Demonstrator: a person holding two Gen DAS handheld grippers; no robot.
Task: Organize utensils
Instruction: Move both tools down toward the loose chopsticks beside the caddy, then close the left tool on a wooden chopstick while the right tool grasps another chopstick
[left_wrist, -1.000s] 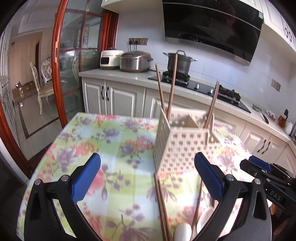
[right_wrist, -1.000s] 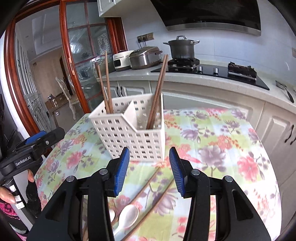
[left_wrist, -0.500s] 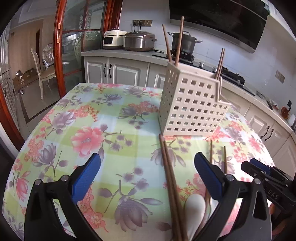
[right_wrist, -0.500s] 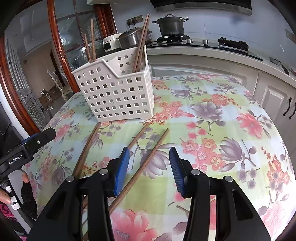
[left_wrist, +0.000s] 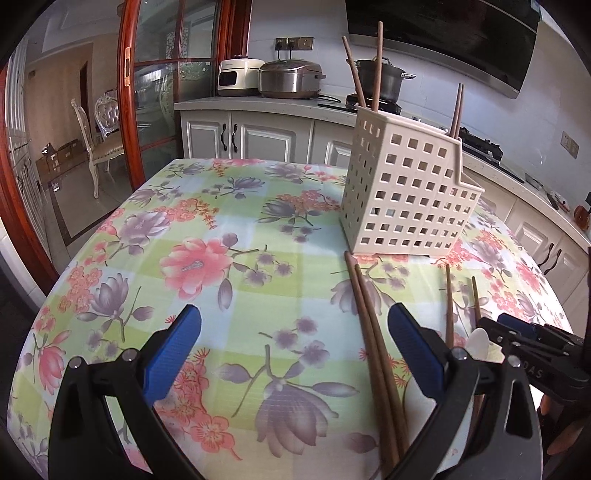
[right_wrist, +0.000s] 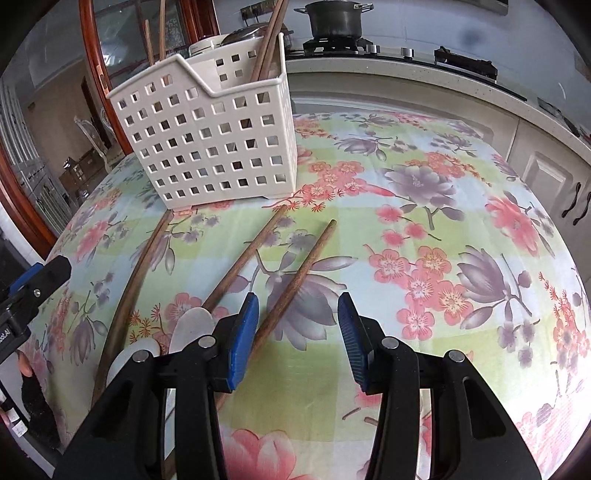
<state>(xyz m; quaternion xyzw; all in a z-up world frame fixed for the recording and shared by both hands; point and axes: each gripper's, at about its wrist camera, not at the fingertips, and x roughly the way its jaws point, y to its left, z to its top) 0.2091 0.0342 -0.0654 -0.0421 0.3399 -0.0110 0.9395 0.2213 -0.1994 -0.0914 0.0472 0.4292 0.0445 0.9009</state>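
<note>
Round counter (right_wrist: 480, 229) under a floral cloth, kitchen units behind. White perforated caddy (right_wrist: 214, 136) stands upright at the far middle of it; two chopsticks stick up from its taller section and two more from the lower one, so the job is partly done.

Left to sort, all lying flat on the cloth in front of the caddy:
- a pair of chopsticks (left_wrist: 373, 347) lying side by side, touching, running from the caddy's base toward the left gripper
- two single chopsticks (right_wrist: 240, 266) and (right_wrist: 299, 277), apart from each other, angled toward the right gripper
- two white spoons (right_wrist: 192, 325), bowls near the close ends of the chopsticks, partly hidden by the fingers

Left gripper (left_wrist: 295, 350): fingers spread wide, nothing between them but cloth; the paired chopsticks pass just inside its right finger.

Right gripper (right_wrist: 295, 332): fingers at a middling gap, having just narrowed slightly, empty; the right-hand single chopstick runs in just beside its left finger, not pinched.

Judgement: roughly halfway; four chopsticks and both spoons are not yet in the caddy.
</note>
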